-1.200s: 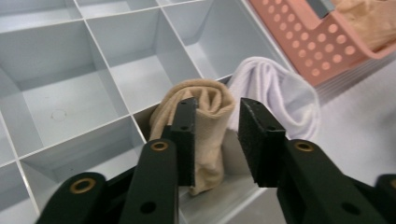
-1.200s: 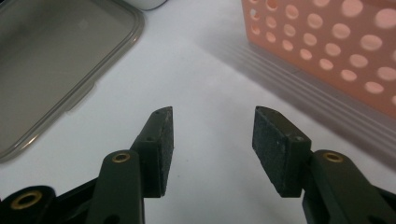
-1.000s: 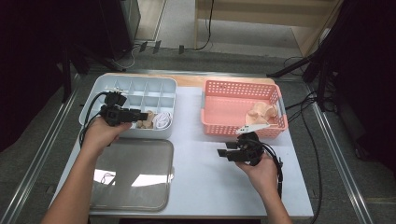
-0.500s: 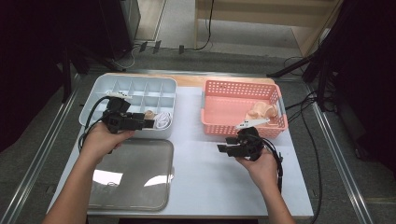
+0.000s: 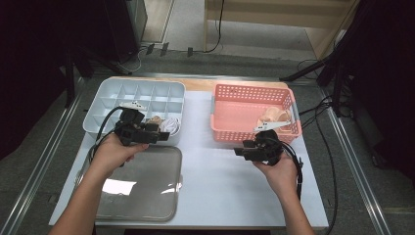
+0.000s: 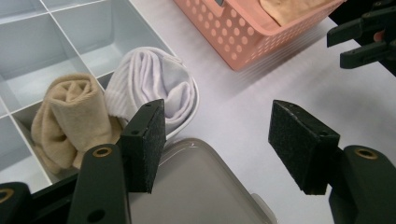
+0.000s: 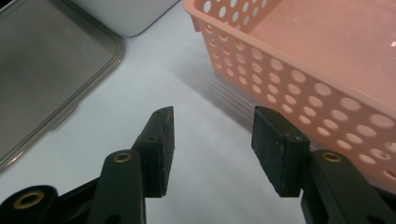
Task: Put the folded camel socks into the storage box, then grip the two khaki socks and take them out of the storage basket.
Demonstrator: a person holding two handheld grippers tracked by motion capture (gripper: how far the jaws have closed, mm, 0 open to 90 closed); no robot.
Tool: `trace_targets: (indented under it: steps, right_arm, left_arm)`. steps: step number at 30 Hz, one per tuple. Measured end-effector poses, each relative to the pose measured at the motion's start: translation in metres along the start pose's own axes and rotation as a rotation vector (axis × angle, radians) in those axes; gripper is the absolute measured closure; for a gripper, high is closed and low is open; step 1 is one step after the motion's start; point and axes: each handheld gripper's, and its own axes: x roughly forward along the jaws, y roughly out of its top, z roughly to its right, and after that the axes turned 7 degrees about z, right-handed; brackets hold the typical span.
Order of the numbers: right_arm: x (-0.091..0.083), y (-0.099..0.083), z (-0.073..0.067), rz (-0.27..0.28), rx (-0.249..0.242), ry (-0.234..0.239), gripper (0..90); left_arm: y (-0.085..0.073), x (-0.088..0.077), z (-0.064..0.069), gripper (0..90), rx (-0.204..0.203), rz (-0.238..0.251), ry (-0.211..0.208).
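The white rolled sock (image 6: 154, 86) is seen lying in the front-right corner compartment of the grey divided tray (image 5: 105, 100), touching the tan rolled sock (image 6: 70, 119) in the compartment beside it. The left gripper (image 6: 224, 144) is held just in front of that corner, over the edge of the clear lid (image 5: 142, 183); its jaws have just been opening and stand wide, with nothing between the pads. A second ago something tan was seen at the gripper's tips over the tray's front row; the gripper is now drawn back toward the near edge of the tray and the sock is left in the compartment. In the high view the left gripper (image 5: 164, 136) is seen pointing right along the tray's front wall.

The right gripper (image 7: 212, 149) is held wide too, empty, over bare bench (image 5: 230, 186) just in front of the pink basket (image 5: 249, 95). Its place is much the same as a second ago. In the high view the right gripper (image 5: 238, 151) is seen pointing left. A tan sock (image 5: 273, 116) is seen lying in the basket's right end. The clear lid is seen flat on the bench in front of the tray.
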Motion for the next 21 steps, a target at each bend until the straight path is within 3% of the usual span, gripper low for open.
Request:
trace_targets:
  steps: [7,21]
  right_arm:
    - [-0.009,0.001,0.007,0.014,0.009,-0.027,50.7]
    - [-0.027,0.013,0.029,0.059,0.033,-0.079,51.6]
  left_arm:
    - [-0.003,0.006,0.010,37.7,0.029,0.005,-0.008]
    - [-0.011,0.020,0.027,37.8,0.076,-0.033,-0.038]
